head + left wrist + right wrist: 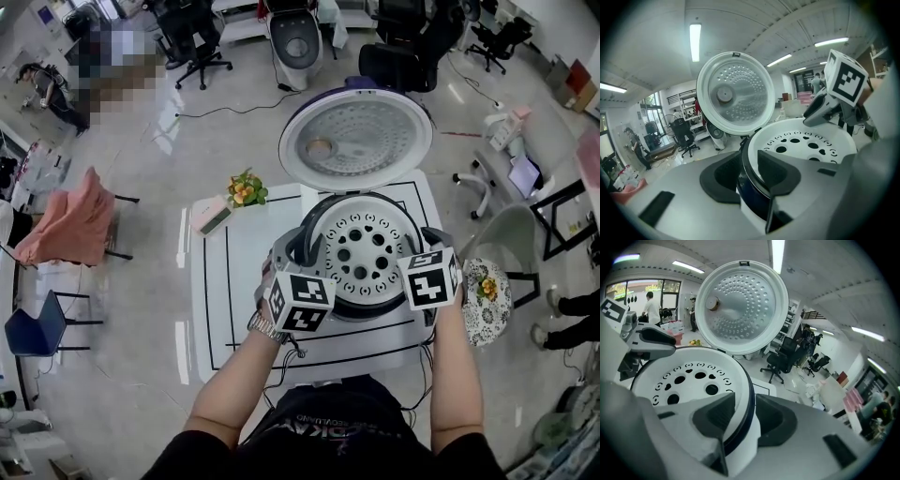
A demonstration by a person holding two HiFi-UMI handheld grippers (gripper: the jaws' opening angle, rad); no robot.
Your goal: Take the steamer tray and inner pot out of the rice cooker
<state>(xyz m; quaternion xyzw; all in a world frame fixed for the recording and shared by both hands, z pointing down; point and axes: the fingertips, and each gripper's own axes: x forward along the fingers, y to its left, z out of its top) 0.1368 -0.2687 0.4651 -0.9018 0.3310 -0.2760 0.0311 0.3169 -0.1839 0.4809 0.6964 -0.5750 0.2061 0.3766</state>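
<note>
Jaws of the left tool (750, 174) and right tool (745, 417) pinch opposite sides of the rim of the steamer tray (366, 253). White, round and pierced with holes, it sits in the rice cooker (375, 315) on the bench (234, 281); beyond, the dimpled lid (356, 139) stands open.
</note>
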